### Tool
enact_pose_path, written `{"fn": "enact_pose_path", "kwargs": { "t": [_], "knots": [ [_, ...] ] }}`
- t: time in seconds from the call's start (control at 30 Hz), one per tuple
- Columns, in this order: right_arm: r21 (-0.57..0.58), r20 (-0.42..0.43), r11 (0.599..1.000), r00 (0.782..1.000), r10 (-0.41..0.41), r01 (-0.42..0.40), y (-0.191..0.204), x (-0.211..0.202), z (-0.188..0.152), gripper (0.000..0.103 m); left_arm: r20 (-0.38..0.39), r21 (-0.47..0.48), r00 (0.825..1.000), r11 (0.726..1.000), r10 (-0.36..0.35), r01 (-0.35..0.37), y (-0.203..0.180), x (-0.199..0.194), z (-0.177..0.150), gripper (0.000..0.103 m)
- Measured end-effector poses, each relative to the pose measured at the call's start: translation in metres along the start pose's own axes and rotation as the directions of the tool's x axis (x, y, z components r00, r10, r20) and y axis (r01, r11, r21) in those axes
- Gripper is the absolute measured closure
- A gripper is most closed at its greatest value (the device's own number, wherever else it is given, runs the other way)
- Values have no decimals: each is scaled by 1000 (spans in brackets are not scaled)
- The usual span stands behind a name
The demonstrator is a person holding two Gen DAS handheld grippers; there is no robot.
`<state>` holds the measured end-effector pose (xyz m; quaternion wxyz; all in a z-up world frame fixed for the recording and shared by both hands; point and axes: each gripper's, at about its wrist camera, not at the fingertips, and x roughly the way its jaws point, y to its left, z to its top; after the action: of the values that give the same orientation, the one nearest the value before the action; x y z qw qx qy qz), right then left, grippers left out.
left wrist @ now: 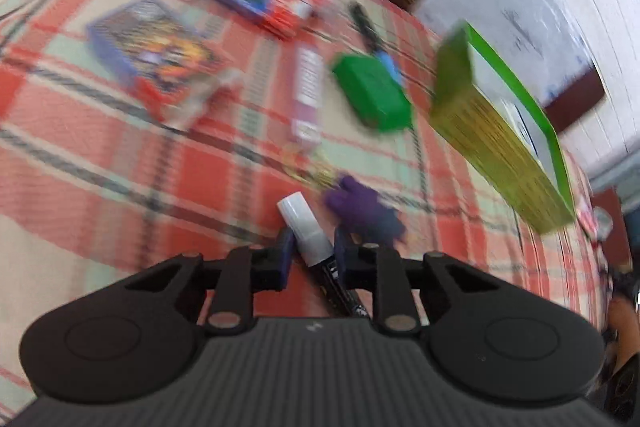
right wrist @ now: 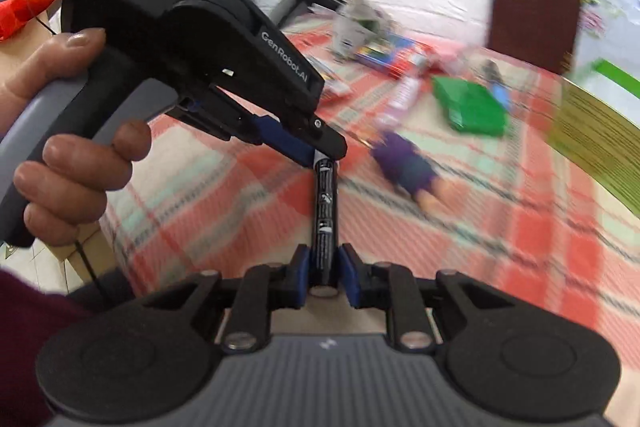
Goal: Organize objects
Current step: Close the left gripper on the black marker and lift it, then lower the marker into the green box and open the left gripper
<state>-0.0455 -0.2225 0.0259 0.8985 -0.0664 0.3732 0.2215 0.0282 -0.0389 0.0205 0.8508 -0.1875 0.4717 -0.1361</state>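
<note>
Both grippers hold 1 black marker pen above the red checked cloth, the left gripper clamped near its white cap and the right gripper clamped on its barrel, so pull straight and slowly.

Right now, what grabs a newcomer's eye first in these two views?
The black marker with a white cap, held above the red plaid cloth: the left gripper is clamped at the cap end, and the right gripper has its jaws on the black barrel's tail. Next comes the bright green box, lying mid-cloth beside the tilted yellow-green book.
</note>
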Motion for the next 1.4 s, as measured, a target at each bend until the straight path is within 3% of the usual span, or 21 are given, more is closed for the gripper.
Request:
{"fn": "enact_pose_path", "kwargs": {
  "t": [0.23,0.37,0.5,0.57,0.7,0.8,0.87,1.0,1.1,1.13,1.23,1.33,1.4],
  "knots": [
    [137,-6,971,981,-195,194,-42,-45,-44,85,-99,268,992,958,-78,102,-103,52,-18,76],
    [264,13,924,957,-290,276,-66,-54,-55,85,-96,321,989,937,-116,141,-136,77,-19,76],
    [357,57,890,944,-326,286,-79,-54,-50,85,-80,326,989,934,-126,146,-156,81,-5,79],
    [350,114,881,919,-377,318,-79,-59,-42,85,-55,320,983,930,-172,181,-164,68,8,80],
    [377,231,864,870,-436,333,-104,-72,-13,85,49,402,970,894,-237,197,-196,53,43,80],
    [368,275,848,827,-491,381,-130,-69,13,85,86,445,965,876,-250,187,-223,64,69,80],
    [381,285,838,812,-509,391,-152,-60,26,85,83,461,968,871,-235,172,-233,80,83,80],
    [413,269,822,810,-522,392,-191,-30,49,85,83,456,982,883,-170,115,-239,113,94,79],
    [430,228,806,815,-533,407,-197,-18,53,83,107,453,993,891,-58,3,-235,127,99,75],
    [450,212,795,816,-538,407,-196,-19,50,79,106,437,993,899,-48,-3,-229,128,101,75],
    [503,241,785,813,-530,362,-184,-26,34,70,83,406,993,913,-83,43,-200,112,101,75],
    [522,285,776,786,-549,354,-158,-36,16,68,115,401,985,913,-126,70,-170,80,92,70],
    [528,304,783,788,-536,328,-149,-38,10,67,143,396,978,914,-153,85,-144,55,84,69]
  ]
}}
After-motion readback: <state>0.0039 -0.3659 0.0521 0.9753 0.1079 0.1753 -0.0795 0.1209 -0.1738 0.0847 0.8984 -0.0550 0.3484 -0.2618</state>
